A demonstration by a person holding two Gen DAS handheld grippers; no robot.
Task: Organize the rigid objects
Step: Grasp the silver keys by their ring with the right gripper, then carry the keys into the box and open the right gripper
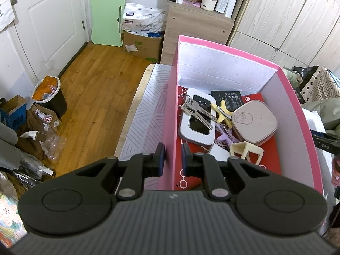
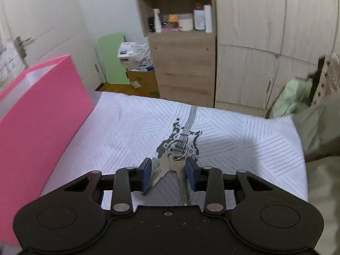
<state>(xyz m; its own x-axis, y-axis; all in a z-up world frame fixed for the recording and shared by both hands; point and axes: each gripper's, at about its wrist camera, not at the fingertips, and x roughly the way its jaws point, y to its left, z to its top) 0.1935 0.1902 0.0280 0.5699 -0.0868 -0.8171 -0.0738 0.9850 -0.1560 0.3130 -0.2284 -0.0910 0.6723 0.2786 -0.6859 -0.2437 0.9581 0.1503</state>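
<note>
A pink box [image 1: 170, 110] stands on the patterned cloth. In it lie a white WiFi device [image 1: 197, 116] with a key bunch [image 1: 195, 112] on top, a pinkish square gadget [image 1: 254, 123], a yellow star-shaped piece [image 1: 222, 111], a cream frame [image 1: 246, 152] and a black battery [image 1: 229, 96]. My left gripper [image 1: 173, 157] is shut on the box's left wall, one pad on each side. In the right wrist view a second key bunch [image 2: 167, 163] on a ring lies on the cloth [image 2: 127, 131]. My right gripper [image 2: 169, 170] straddles it low, jaws part-way in, keys splayed between the pads.
The pink box [image 2: 42, 116] rises to the left of the right gripper. The table's far edge drops to a wooden floor [image 1: 95, 85] with a bin [image 1: 50, 94] and clutter. A shelf cabinet [image 2: 182, 63] and wardrobe doors stand behind. Green fabric [image 2: 293, 97] lies at the right.
</note>
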